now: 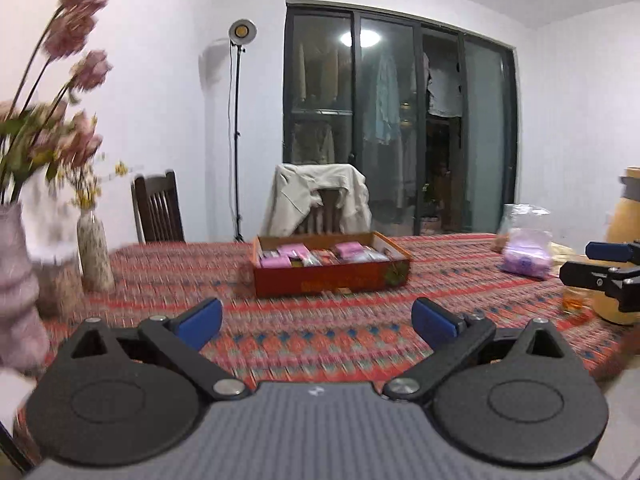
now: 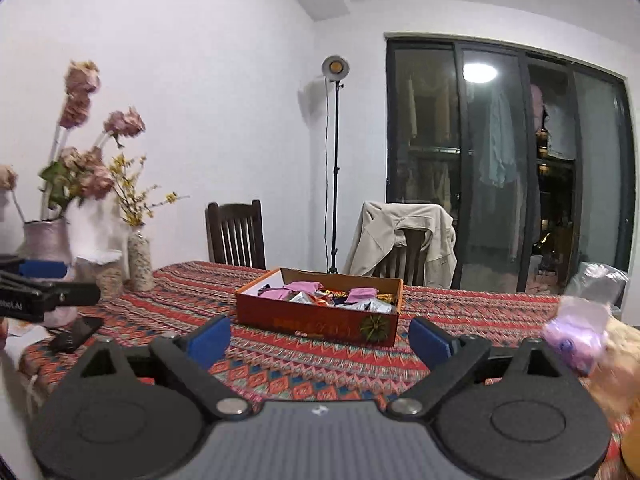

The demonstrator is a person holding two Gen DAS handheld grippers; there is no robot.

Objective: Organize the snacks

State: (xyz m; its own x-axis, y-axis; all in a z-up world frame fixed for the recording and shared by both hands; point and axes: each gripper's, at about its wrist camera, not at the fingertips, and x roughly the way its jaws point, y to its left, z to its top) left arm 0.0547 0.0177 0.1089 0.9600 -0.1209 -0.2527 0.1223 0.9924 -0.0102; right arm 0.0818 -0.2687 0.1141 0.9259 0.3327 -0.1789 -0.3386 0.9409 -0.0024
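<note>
Your left hand-held gripper and right hand-held gripper both gape wide, holding nothing. Straight ahead of each, apart from the fingers, the snack box sits mid-table, wrapped snacks inside.

A patterned red cloth covers the counter. At its left end stand a pink vase of faded pink flowers and a slim speckled vase with yellow sprigs; a dark flat thing, perhaps a phone, lies near them. Behind are a dark wooden chair, a chair draped with a beige jacket, a lamp stand and dark glass doors.
</note>
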